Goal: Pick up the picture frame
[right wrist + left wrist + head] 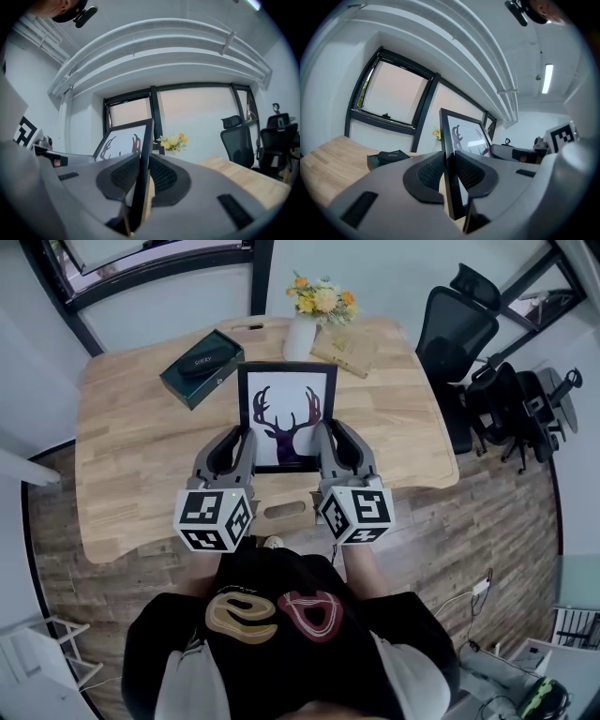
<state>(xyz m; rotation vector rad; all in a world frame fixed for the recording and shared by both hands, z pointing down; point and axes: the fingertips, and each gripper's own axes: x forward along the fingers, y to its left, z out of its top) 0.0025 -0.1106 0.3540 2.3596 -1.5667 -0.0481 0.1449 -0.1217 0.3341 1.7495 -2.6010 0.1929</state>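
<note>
The left claw (236,441) and right claw (330,437) each pinch a side edge of the frame (286,409) between them, likely to lift it level.

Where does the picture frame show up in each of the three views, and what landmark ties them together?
Head view: picture frame at centre, between left gripper and right gripper.
Left gripper view: picture frame at centre, edge-on, pinched in its tongs.
Right gripper view: picture frame centre-left, edge-on, pinched in its tongs.
Shared landmark: yellow flowers beyond the frame.
</note>
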